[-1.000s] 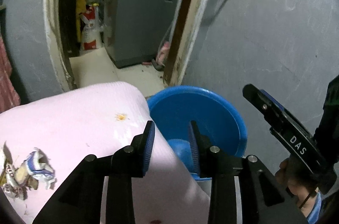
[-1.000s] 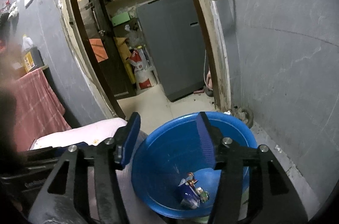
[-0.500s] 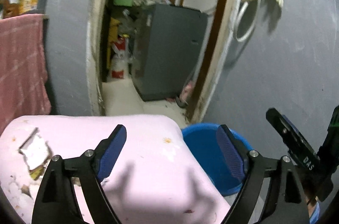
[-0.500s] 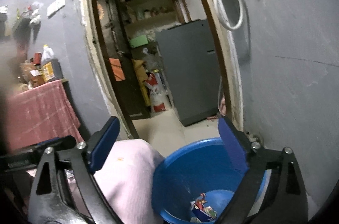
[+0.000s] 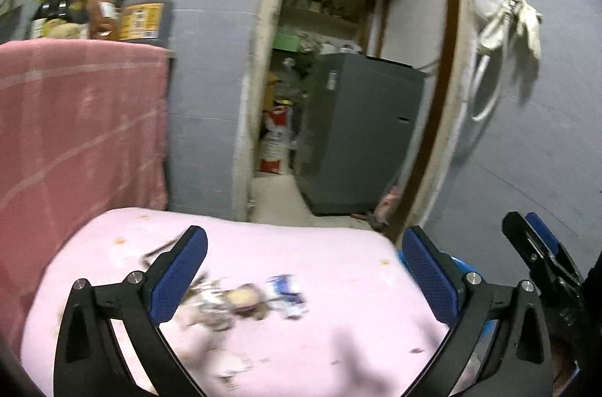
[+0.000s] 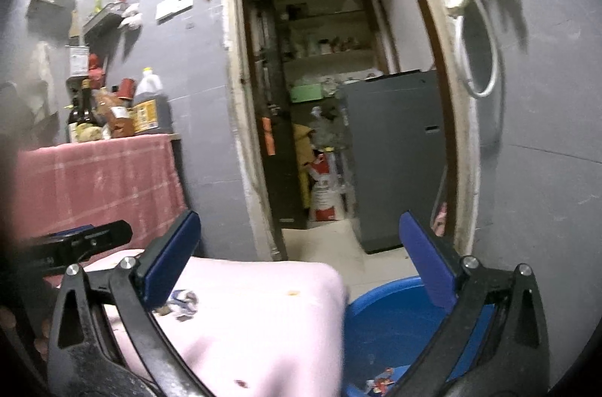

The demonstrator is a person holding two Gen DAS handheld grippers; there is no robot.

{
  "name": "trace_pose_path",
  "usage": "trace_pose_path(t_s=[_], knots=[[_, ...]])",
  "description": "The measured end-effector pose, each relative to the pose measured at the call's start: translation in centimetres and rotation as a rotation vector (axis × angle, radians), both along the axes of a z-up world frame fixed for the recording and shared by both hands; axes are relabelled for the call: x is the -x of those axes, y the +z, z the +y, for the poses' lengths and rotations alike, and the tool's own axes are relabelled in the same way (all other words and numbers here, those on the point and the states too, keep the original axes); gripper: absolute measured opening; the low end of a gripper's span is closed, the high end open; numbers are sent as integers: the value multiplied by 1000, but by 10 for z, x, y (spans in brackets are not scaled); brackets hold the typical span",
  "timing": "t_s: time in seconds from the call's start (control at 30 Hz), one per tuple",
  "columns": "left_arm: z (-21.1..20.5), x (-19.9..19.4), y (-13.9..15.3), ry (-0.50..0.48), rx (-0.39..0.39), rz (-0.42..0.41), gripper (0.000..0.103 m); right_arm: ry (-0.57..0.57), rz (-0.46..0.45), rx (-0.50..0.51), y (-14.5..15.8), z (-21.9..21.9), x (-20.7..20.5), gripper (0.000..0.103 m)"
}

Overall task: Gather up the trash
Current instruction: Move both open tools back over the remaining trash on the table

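Trash lies scattered on the pink-covered bench, a blurred heap of torn paper scraps beside a blue-and-white wrapper, seen past my left gripper. Its jaws are opening wide, blue pads far apart, and nothing sits between them; the heap lies below and just beyond the left pad. At the right edge of this view my right gripper's black finger pokes in, and a sliver of the blue basin shows behind my right pad, off the bench's far corner. A pink checked cloth hangs at the left with bottles on top, and a doorway opens onto a grey appliance. From my right gripper, the jaws are likewise opening with nothing held. The blue basin stands on the floor beside the bench, with a few coloured wrappers at its bottom. One blue-and-white wrapper rests on the bench near my left pad. A pale hose hangs on the grey wall.
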State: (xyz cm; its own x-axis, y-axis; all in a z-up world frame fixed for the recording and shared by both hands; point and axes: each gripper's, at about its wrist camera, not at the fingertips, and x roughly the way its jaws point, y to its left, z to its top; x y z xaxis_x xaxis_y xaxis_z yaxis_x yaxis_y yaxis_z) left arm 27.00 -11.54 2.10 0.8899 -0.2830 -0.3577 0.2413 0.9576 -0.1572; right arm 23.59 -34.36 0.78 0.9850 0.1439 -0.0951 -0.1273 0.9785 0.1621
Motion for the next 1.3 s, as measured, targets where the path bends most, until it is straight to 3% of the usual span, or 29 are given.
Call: trace_pose_path(t_s=[0.4, 0.8, 0.97, 1.1, 1.3], knots=[[81, 35, -11, 205, -21, -12, 102, 143, 47, 51, -9, 53, -7, 103], [106, 27, -28, 219, -93, 15, 102, 196, 93, 128, -14, 81, -20, 103], [102, 10, -39, 180, -150, 88, 102, 220, 191, 159, -20, 92, -39, 103], [101, -6, -47, 167, -137, 154, 101, 249, 268, 159, -26, 96, -55, 101], [101, -22, -51, 155, -129, 208, 100, 313, 436, 194, -41, 111, -86, 84]])
